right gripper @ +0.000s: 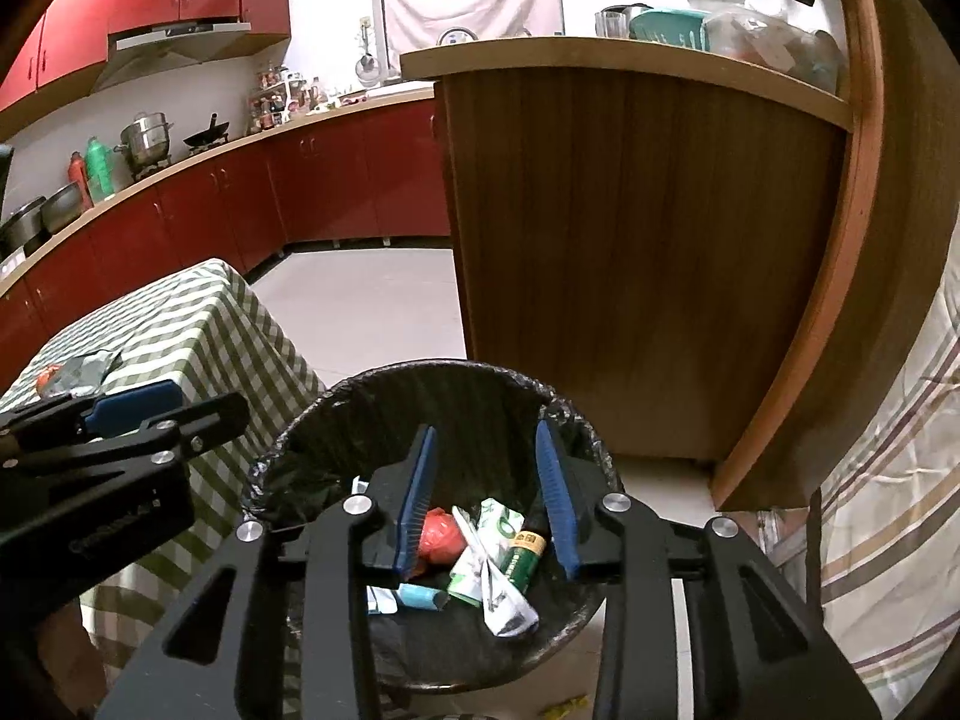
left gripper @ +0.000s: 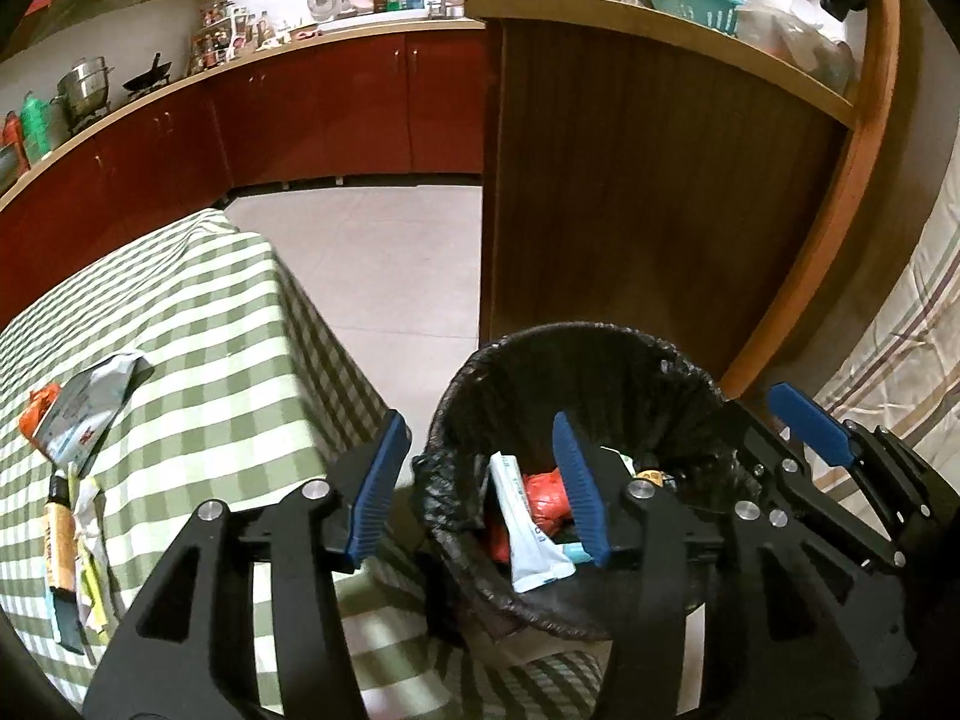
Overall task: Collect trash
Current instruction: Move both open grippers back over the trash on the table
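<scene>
Both right tongs [right gripper: 487, 498] and left tongs [left gripper: 480, 486] hang released and empty over the black-lined bin [right gripper: 420, 384], placed for dropping; trash [right gripper: 480, 546] lies inside, more wrappers [left gripper: 90, 408] wait on the checkered counter [left gripper: 228, 330] beside it.
</scene>
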The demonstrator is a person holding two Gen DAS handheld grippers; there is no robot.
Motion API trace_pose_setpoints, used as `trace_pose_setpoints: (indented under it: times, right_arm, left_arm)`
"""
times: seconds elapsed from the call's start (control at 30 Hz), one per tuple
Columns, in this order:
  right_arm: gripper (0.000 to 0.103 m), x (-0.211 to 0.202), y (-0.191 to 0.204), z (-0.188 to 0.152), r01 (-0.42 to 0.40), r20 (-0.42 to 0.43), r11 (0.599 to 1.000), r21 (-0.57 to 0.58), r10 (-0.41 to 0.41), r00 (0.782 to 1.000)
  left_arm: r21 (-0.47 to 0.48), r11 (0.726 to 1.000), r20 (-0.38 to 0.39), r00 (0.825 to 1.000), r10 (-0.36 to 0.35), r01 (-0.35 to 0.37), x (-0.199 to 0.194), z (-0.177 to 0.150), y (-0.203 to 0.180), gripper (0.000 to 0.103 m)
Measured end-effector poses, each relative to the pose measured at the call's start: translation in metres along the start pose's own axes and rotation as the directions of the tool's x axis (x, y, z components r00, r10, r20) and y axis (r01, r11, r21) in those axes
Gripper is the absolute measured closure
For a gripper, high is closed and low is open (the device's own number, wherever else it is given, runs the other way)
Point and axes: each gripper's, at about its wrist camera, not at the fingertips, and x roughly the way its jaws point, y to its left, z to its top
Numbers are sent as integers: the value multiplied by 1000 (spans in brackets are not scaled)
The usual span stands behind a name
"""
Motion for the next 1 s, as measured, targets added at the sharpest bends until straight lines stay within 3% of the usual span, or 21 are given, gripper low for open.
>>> trace_pose_setpoints:
  times: [0.47,1.0]
  right_arm:
    - [62,-16,47,3,-88,2,995,-45,88,996]
    - [62,-33,135,-5,-223,-24,962,-156,222,975]
  left_arm:
    - [-66,991,-14,994,112,-113,-48,-28,63,53]
    - [-196,948,-41,968,246,-250,-102,-72,151,53]
